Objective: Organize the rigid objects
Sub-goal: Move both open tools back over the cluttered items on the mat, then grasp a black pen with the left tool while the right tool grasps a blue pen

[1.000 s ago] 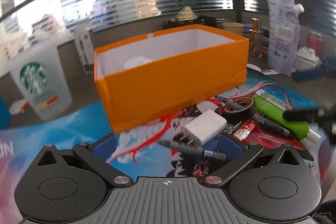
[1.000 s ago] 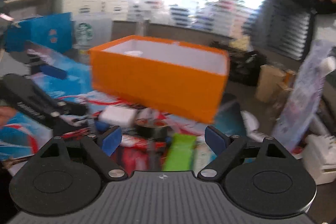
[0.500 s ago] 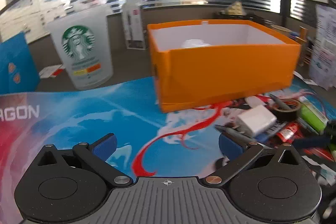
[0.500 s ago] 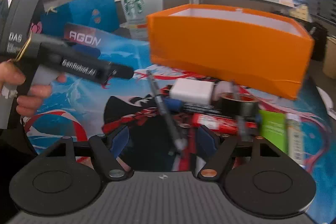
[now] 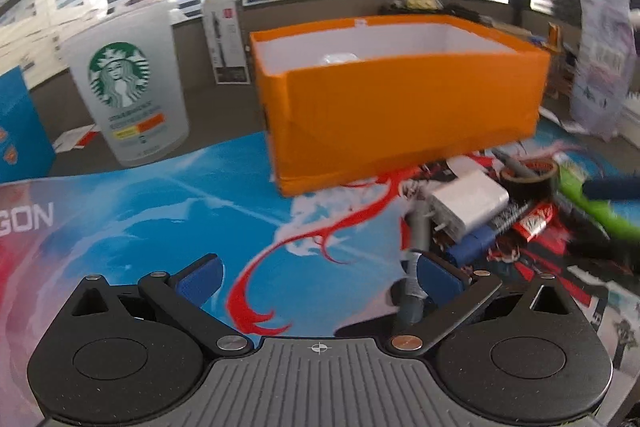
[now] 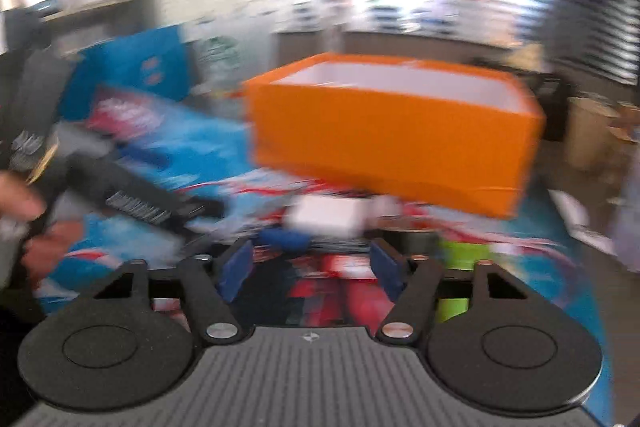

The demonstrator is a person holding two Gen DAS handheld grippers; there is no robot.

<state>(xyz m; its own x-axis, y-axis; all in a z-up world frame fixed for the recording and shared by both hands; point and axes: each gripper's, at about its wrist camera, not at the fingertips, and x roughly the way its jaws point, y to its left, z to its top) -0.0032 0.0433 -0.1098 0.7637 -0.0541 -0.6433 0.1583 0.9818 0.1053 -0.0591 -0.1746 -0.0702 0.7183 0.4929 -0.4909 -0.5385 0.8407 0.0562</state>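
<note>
- My left gripper (image 5: 318,277) stood wide open over the printed mat (image 5: 160,219) on the desk, nothing pressed between its blue pads (image 5: 200,277); a grey pen (image 5: 414,267) ran just beside the right-hand pad, contact unclear.
- My right gripper (image 6: 314,267) had just been closing, jaws abt half apart, w/ no item clamped; the red packet (image 6: 340,263) and mat showed thru the gap. Frame badly motion-blurred.
- Orange box (image 5: 400,115), open-topped w/ white lining, sat on the mat's far side; a pale item lay inside, too small to ID.
- Clutter pile lay just in front of the box, toward its right: white charger block (image 5: 468,203), black tape roll (image 5: 530,175), green tube (image 5: 588,207), the red packet, a blue piece under the charger.
- Starbucks cup (image 5: 128,99) stood upright left of the box, off the mat; a slim white carton (image 5: 226,39) stood behind, blue packaging (image 5: 20,131) at far left.
- In the right wrist view a hand (image 6: 40,219) held the left gripper's black handle at the left edge.
</note>
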